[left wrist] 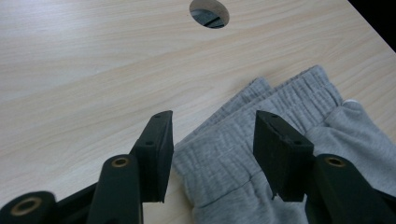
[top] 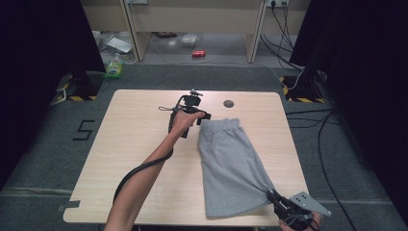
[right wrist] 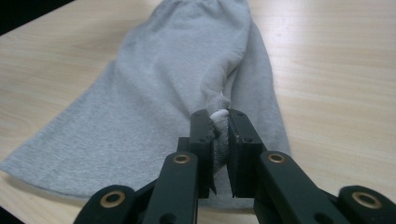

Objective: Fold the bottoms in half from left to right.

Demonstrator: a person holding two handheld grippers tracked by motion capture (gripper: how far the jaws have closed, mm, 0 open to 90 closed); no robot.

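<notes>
Right claw (right wrist: 219, 140) pinches the hem; left claw (left wrist: 212, 154) gapes, empty, over the waistband.
Grey shorts (top: 231, 161) lie flat on the worktop (top: 139, 144) between both claws; a tug from the right could drag the waistband away, bunching the fabric.

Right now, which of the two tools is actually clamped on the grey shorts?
The right tool, at the near table edge: its jaws pinch a bunched hem corner of the grey shorts. The left tool, at the waistband, stands open, with the fabric lying loose between its jaws.
</notes>
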